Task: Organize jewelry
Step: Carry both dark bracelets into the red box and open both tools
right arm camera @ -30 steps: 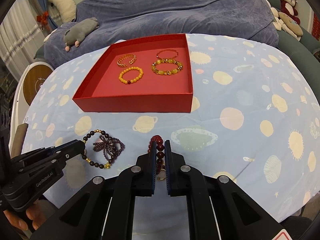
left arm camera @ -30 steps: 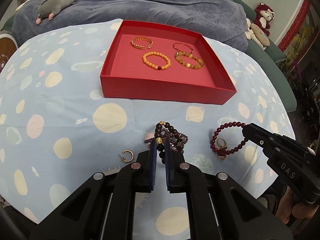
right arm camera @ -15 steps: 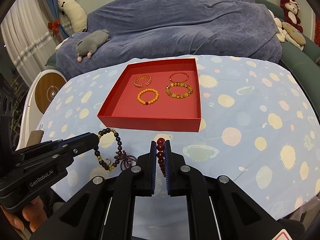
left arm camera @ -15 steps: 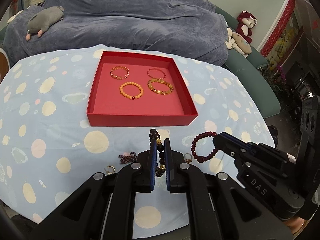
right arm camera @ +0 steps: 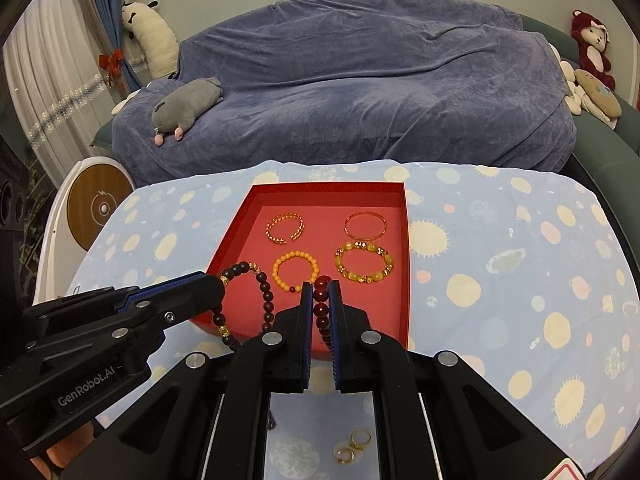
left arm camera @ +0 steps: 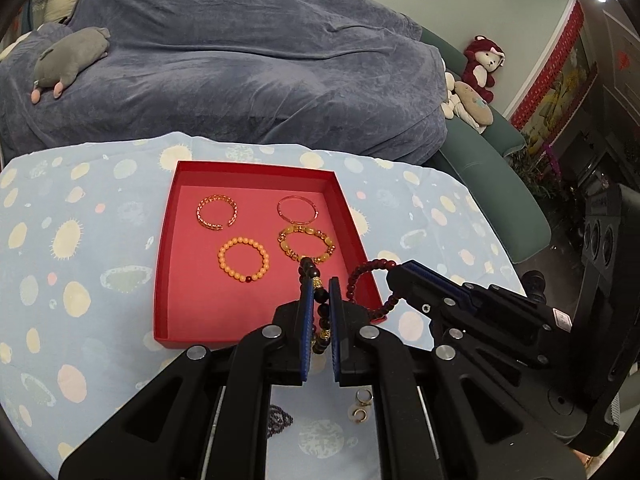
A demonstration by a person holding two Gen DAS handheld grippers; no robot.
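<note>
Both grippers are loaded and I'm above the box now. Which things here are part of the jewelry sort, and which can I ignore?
Part of the job:
- red tray with four bracelets in it
- dark bead bracelet in the left gripper
- red bead bracelet in the right gripper
- gold rings and purple beaded piece on the tablecloth

Ignore:
- grey plush
- red plush bear
- covered sofa

Both grippers are hovering side by side, raised above the table. The left gripper is pinching its dark bead bracelet, fingers nearly together. The right gripper is clamping its red bead bracelet the same way, jaws narrow, angled slightly toward the left one.
</note>
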